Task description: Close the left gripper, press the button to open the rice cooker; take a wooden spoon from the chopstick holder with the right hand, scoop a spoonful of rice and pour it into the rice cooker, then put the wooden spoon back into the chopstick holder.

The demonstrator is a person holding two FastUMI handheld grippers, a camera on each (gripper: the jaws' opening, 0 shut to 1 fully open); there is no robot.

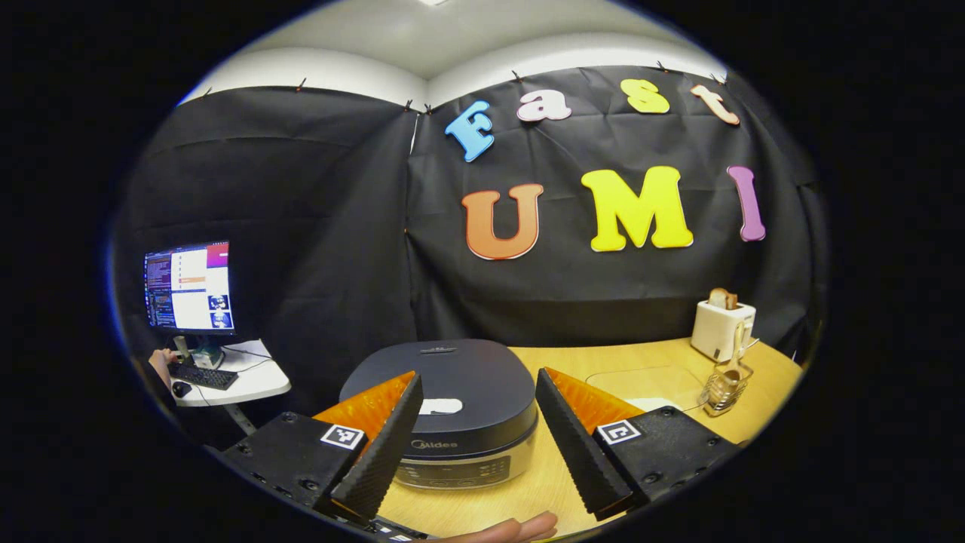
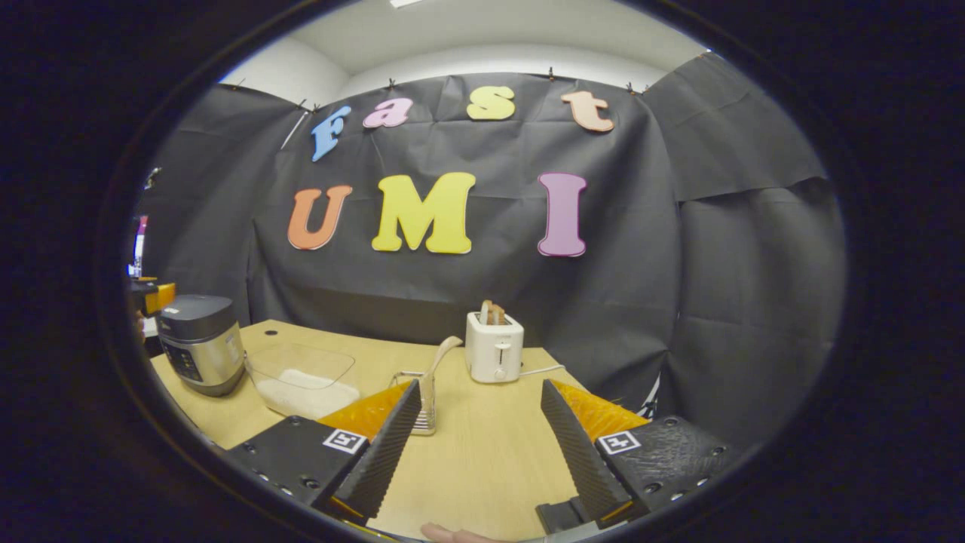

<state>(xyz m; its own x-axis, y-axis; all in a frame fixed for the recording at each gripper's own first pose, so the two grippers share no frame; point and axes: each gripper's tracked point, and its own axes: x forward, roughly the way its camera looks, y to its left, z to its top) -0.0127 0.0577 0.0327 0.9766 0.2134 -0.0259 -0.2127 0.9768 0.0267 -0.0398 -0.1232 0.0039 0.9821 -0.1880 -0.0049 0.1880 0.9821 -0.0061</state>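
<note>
The dark rice cooker [image 1: 452,407] sits shut on the wooden table, right ahead of my left gripper [image 1: 482,452], whose fingers stand open to either side of it without touching. Its pale lid button [image 1: 440,406] shows on top. In the right gripper view the rice cooker [image 2: 200,341] is far left. A clear chopstick holder [image 2: 420,400] with a wooden spoon [image 2: 441,354] in it stands just beyond the left finger of my open right gripper [image 2: 471,452]. A clear tub of rice [image 2: 305,381] lies between cooker and holder. The chopstick holder [image 1: 725,388] also appears in the left gripper view.
A white toaster [image 2: 494,347] holding toast stands at the back of the table [image 2: 482,452], its cord trailing right. A side desk [image 1: 249,381] with a monitor [image 1: 188,286] and keyboard is off to the left, with a person's hand [image 1: 160,363] there. Fingertips show at each view's bottom edge.
</note>
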